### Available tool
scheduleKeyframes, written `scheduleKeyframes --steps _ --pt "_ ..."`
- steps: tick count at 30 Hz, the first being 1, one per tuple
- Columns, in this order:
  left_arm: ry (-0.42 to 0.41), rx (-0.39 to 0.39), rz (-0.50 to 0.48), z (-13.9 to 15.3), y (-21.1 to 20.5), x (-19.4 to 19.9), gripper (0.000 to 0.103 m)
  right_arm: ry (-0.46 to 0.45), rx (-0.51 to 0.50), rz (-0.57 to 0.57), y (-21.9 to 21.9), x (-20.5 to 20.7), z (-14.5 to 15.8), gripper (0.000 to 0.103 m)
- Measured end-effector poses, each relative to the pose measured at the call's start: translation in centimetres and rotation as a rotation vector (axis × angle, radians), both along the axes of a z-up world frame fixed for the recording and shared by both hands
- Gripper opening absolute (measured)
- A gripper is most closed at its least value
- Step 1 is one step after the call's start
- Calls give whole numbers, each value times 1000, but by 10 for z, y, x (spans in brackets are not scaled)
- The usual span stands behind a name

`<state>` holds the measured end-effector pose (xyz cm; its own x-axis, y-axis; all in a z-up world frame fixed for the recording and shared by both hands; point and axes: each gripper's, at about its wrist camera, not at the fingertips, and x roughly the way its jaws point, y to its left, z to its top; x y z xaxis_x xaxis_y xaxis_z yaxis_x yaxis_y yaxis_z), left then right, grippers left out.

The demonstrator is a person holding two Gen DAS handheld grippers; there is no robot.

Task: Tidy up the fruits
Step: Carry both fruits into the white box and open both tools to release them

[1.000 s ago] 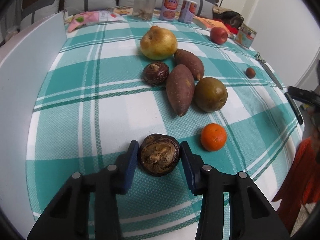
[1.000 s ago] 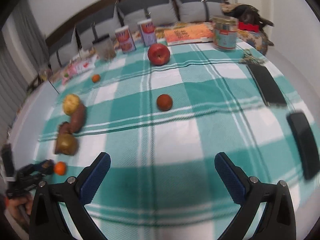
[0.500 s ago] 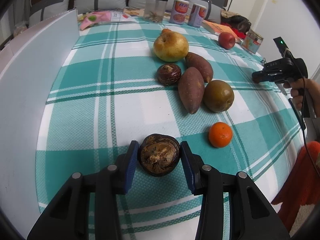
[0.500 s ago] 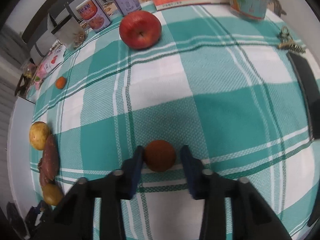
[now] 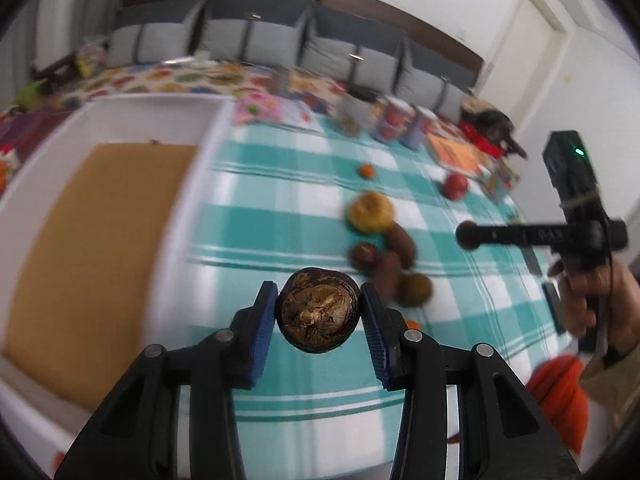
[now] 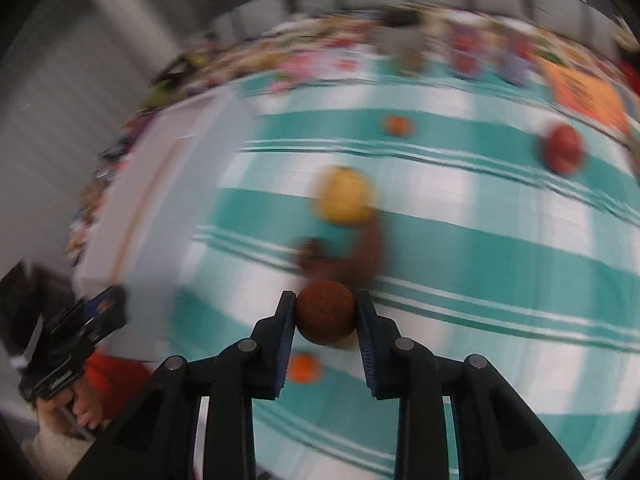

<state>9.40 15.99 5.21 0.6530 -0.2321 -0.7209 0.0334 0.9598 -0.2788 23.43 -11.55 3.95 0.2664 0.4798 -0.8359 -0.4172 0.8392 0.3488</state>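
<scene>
Left gripper (image 5: 319, 312): blue pads clamped on a dark brown husked fruit (image 5: 318, 310), cut face toward the camera, held clear above the checked cloth (image 5: 280, 216).

Right gripper (image 6: 325, 314): pads pinching a small rust-brown ball fruit (image 6: 325, 312), also held above the cloth.

White tray (image 5: 176, 208) with tan floor: at 9 o'clock of the left gripper, at the cloth's left edge.

Fruit on cloth, left wrist view, blurred:
- yellow pear (image 5: 371, 212), 1 o'clock of the held fruit;
- brown cluster just below it, with a sweet potato (image 5: 402, 242) and a greenish round fruit (image 5: 414, 290);
- small orange (image 5: 366, 171), 12 o'clock;
- red apple (image 5: 455, 186), 2 o'clock;
- second orange (image 5: 413, 324), just right of the pads.

Cans (image 5: 394, 122): far edge of cloth.

Hand (image 5: 592, 304): at 3 o'clock, gripping the right gripper's handle.
</scene>
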Motion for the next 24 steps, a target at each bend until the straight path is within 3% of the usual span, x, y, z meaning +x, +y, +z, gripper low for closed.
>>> scheduleKeyframes --steps 5,8,12,16,17,19,20,24 --pt "71 60 216 -1 93 -8 43 -12 144 251 155 -36 31 30" --pt "149 86 310 -25 131 -12 43 5 146 336 228 -54 26 30" --pt "209 100 355 -45 147 -16 44 52 92 365 286 -65 1 30" --pt "207 99 368 -49 148 -21 47 53 24 354 313 -74 -12 32" --pt "203 102 372 -49 146 -19 50 46 10 350 309 -73 -13 36" --pt "187 104 385 -45 145 -20 57 32 12 332 305 -71 -11 57" --pt "177 105 390 -43 148 -25 63 29 25 318 300 -68 -8 72" --pt "118 98 378 -31 135 -31 65 -30 78 265 262 -63 13 75"
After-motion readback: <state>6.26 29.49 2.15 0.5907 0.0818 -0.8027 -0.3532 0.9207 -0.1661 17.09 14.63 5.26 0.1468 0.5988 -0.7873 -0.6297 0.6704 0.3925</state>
